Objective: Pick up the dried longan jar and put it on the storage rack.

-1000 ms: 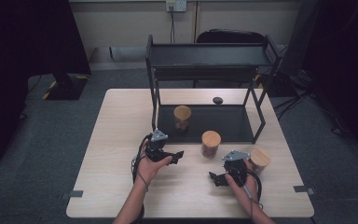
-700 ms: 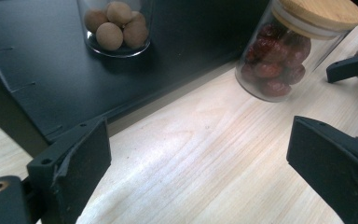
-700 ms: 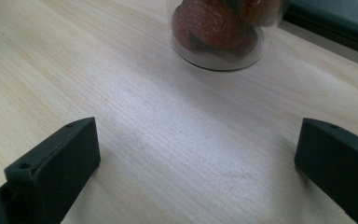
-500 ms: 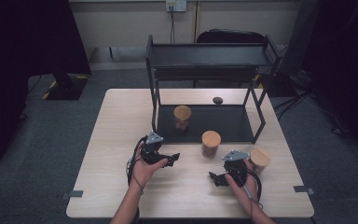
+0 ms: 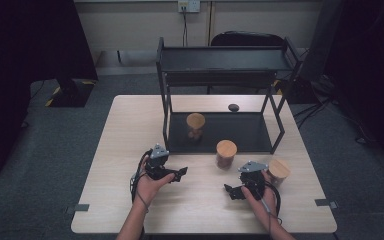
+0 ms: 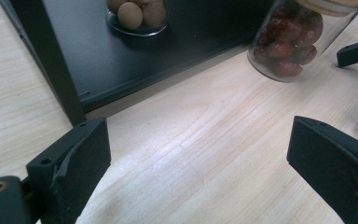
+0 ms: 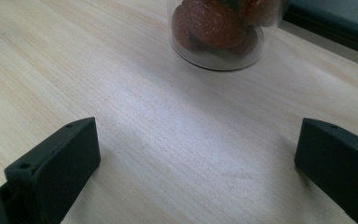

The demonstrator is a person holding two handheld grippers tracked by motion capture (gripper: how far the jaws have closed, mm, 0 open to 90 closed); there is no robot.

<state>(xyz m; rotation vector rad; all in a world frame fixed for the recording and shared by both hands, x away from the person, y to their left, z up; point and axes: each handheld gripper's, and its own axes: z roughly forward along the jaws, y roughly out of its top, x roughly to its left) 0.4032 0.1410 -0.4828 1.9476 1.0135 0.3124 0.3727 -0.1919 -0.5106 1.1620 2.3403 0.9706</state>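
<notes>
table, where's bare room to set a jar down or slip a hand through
Free: the table's left part beside the rack, and the front edge between the left tool and right tool. Crowded: the right front, around the red-fruit jar and the jar next to the right tool.

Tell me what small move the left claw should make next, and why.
Probably ease the left claw forward toward the jar of red fruit: its jaws stand open and empty over bare table, and that jar stands upright just ahead, nearer than the jar on the shelf.
</notes>
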